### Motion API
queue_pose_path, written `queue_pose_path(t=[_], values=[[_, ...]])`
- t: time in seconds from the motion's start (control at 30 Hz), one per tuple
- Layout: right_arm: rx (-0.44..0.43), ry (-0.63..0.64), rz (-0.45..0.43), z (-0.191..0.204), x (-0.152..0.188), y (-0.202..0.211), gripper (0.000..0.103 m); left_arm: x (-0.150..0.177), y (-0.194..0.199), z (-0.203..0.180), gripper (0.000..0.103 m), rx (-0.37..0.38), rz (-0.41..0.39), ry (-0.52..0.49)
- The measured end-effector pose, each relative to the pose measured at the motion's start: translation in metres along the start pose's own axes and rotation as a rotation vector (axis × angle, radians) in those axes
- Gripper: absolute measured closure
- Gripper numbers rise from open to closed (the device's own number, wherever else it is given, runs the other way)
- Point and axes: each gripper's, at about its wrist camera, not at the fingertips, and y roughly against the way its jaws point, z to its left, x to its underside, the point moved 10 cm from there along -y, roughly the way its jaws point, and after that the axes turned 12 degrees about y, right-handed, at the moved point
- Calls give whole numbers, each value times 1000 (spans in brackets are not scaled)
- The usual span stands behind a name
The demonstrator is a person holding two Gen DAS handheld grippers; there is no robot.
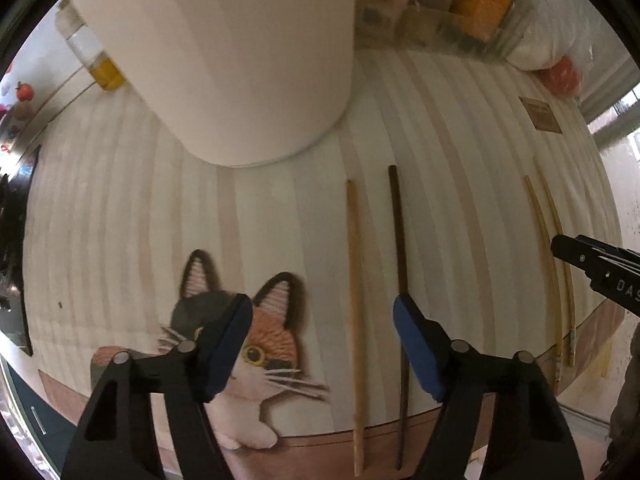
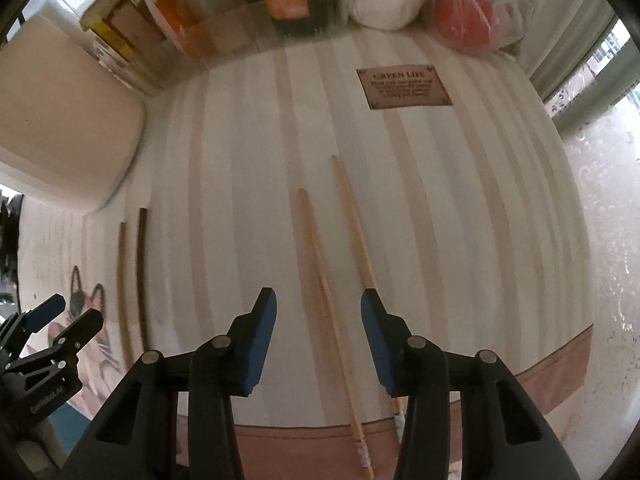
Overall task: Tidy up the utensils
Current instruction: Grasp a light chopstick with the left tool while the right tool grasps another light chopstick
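Hovering: both grippers hang over the desk, nothing held.
Left gripper: fingers spread, above the cat picture, just left of the tan chopstick and dark chopstick.
Right gripper: fingers spread, straddling one chopstick of the pale pair, not pinching it.
Container: white, standing behind the sticks, apart from them.
Done: nothing visibly sorted; all four chopsticks lie flat.
Left: likely pick up each pair and put it away.
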Motion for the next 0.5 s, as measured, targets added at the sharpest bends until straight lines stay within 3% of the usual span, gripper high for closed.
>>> queue_pose_path(t=[0.23, 0.3, 0.4, 0.43, 0.5], values=[[46, 40, 33, -4, 3, -18, 58, 0, -15, -12, 67, -9, 34, -30], [82, 73, 26, -5, 3, -19, 65, 2, -20, -15, 76, -18, 48, -39], [80, 87, 37, -2, 5, -22, 96, 3, -27, -21, 88, -12, 56, -41], [68, 77, 51, -2, 8, -26, 96, 3, -27, -21, 95, -18, 53, -42], [79, 80, 40, -1, 9, -26, 96, 2, -28, -22, 97, -13, 51, -34]])
